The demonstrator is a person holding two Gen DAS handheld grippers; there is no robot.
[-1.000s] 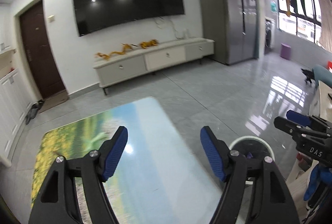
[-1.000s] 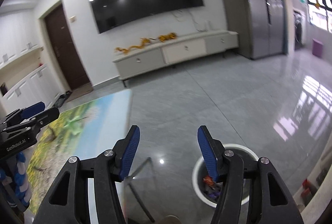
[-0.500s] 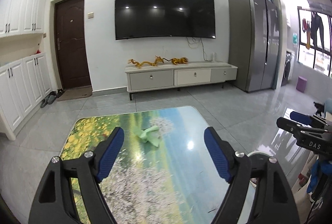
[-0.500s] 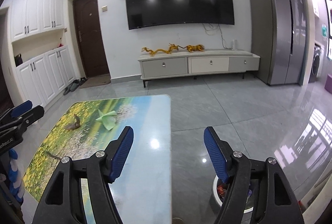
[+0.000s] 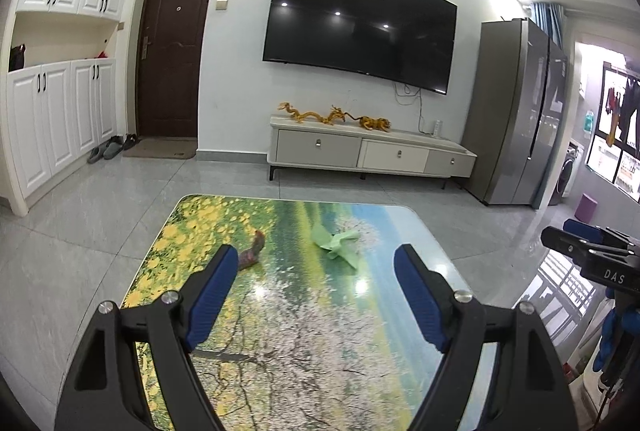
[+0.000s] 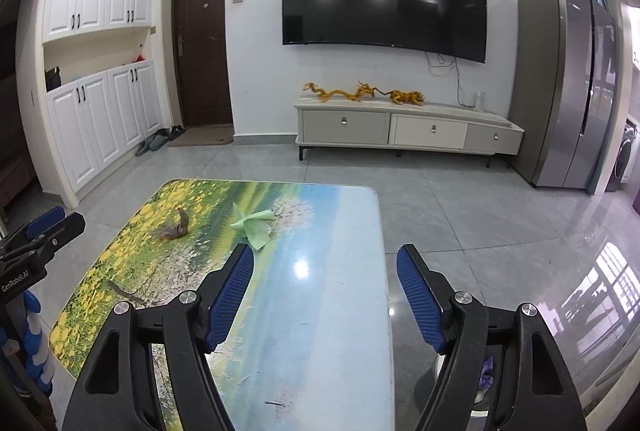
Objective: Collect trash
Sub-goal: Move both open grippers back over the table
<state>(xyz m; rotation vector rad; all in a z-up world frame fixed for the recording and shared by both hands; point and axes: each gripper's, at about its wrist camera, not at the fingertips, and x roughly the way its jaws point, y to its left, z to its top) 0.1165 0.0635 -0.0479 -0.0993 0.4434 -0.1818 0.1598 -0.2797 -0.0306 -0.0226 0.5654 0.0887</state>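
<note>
1. Trash on the table [image 5: 404, 219] comes as two pieces: a crumpled green wrapper [image 5: 336, 244] and a brown scrap [image 5: 252, 251].
2. Both lie in the far half of the table; the wrapper sits about midway between the left and right edges, the scrap nearer the left edge.
3. Wrapper and scrap are near each other but apart, not touching.
4. From the right wrist view the same wrapper [image 6: 254, 225] and scrap [image 6: 174, 227] lie beyond the claw tips, left of the table's right edge.
5. Left claw [image 5: 316, 295] hangs above the near part of the table, tilted downward, its blue pads spread wide with nothing between them.
6. Right claw [image 6: 324, 291] is over the table's right edge, one finger above the tabletop and the other above the floor [image 6: 460, 215]; its jaws are opening and hold nothing.
7. A white bin [image 6: 480, 379] stands on the floor just beside the table's right edge, partly hidden behind the right claw's finger, with purple and other bits inside.
8. At the right margin of the left view, the right claw's body shows beside the table; at the left margin of the right view, the left claw's body shows likewise.
9. The table's glossy top carries a printed landscape of yellow flowers, white blossom and blue sky.
</note>
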